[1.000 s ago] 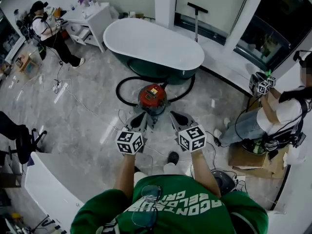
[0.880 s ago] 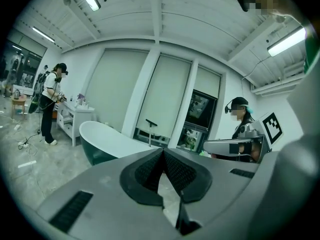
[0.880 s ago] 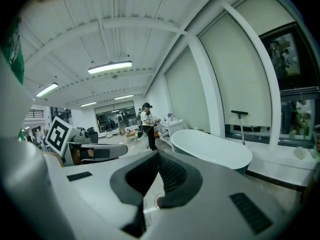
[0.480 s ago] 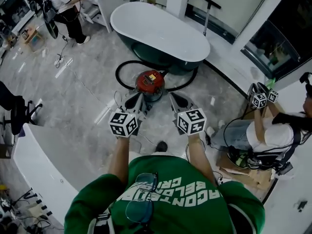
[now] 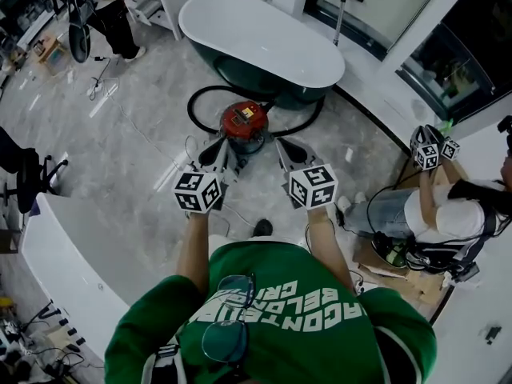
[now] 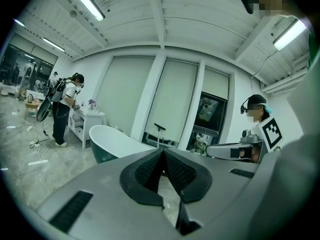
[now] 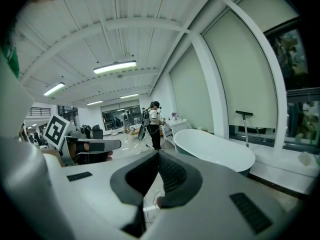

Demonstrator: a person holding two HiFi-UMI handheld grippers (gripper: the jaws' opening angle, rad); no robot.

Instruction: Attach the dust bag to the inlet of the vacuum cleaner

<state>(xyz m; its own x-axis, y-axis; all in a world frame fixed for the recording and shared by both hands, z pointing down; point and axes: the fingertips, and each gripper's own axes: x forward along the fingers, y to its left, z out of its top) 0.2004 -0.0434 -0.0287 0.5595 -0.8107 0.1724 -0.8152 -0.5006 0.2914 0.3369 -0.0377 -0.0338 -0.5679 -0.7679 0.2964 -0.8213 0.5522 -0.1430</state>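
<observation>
A red canister vacuum cleaner [image 5: 244, 122] stands on the marble floor in front of the bathtub, with its black hose [image 5: 200, 102] looped round it. I see no dust bag in any view. In the head view my left gripper [image 5: 218, 152] and right gripper [image 5: 290, 150] are held side by side just short of the vacuum, pointing toward it. The left gripper view shows the left gripper [image 6: 162, 153] with its pads meeting at the tip and nothing between them. My right gripper [image 7: 158, 154] looks the same. The jaws' own bodies hide the vacuum in both gripper views.
A white and dark green bathtub [image 5: 264, 42] lies behind the vacuum, with a long-handled squeegee [image 5: 340, 10] by the window. A person [image 5: 436, 206] sits at the right beside a cardboard box [image 5: 384, 258]. Another person [image 5: 108, 6] stands at the far left. A white counter [image 5: 64, 262] is at my left.
The head view has shifted, and the vacuum now sits higher in it. Both grippers stay side by side in front of me, shut. The person at far left has walked on.
</observation>
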